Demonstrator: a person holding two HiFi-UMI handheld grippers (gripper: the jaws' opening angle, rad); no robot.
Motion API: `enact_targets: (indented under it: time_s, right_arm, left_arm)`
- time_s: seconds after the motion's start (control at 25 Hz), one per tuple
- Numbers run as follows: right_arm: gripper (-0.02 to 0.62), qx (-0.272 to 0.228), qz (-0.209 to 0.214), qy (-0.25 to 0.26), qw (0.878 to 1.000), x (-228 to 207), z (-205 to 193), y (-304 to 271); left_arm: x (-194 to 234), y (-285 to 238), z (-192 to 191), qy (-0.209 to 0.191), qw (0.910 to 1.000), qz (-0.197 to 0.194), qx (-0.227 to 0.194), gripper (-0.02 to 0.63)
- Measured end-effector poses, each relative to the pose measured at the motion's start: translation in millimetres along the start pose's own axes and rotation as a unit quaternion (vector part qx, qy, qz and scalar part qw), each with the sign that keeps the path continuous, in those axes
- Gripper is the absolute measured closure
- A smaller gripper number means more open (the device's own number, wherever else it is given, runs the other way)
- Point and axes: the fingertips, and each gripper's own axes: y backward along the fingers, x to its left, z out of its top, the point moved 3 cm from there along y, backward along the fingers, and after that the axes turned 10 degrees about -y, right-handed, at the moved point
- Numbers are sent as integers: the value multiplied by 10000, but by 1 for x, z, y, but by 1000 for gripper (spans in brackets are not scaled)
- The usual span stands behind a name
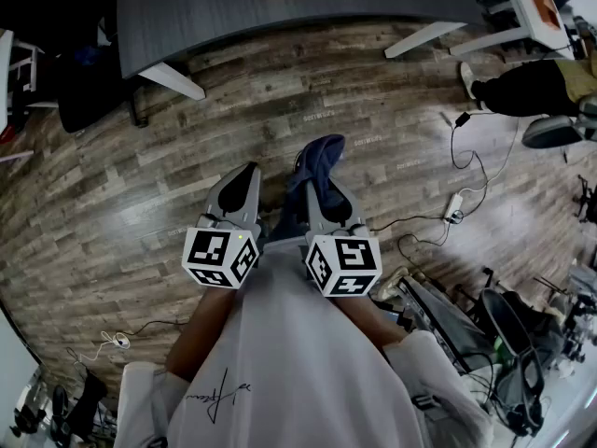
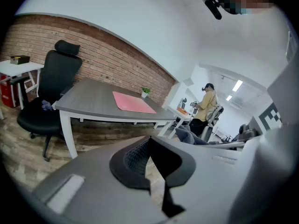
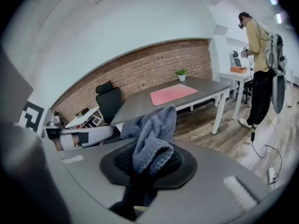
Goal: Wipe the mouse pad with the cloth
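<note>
Right claw (image 3: 147, 167) clamped on the blue cloth (image 3: 152, 133), which flops over its tips. Left claw (image 2: 152, 164) has tips together and is empty. Both are over the wood floor (image 1: 112, 185), well apart from the pink mouse pad (image 3: 174, 94) on the grey tabletop (image 3: 135, 104). Likely next: walk up, lay the cloth flat, wipe inside the pad's edges. Floor ahead is open; chair (image 2: 53, 85) on the left, cables (image 1: 457, 203) on the right.

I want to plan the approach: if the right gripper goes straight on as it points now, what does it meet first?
Probably the grey desk, near its front edge before the pink mouse pad; depth is unclear.
</note>
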Motion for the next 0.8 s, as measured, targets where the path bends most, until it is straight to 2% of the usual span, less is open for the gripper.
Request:
enact_targets:
  time_s: [0.16, 0.32, 0.48, 0.64, 0.8]
  right_arm:
    - [520, -102, -39, -92, 9999, 10, -17, 23]
    - [520, -353, -330, -243, 9985, 7, -23, 38]
    - [520, -480, -411, -516, 9967, -11, -18, 40]
    - [518, -685, -482, -620, 9946, -35, 5, 35]
    - [517, -704, -279, -700, 9947, -48, 33, 20]
  left_arm:
    - [-4, 13, 7, 135, 9989, -398, -214, 604]
    - [-4, 14, 10, 81, 9969, -769, -108, 594]
    - [-15, 4, 17, -227, 9962, -837, -45, 594]
    - [-29, -20, 25, -454, 9948, -917, 17, 594]
    - [-34, -44, 43, -612, 9949, -803, 19, 594]
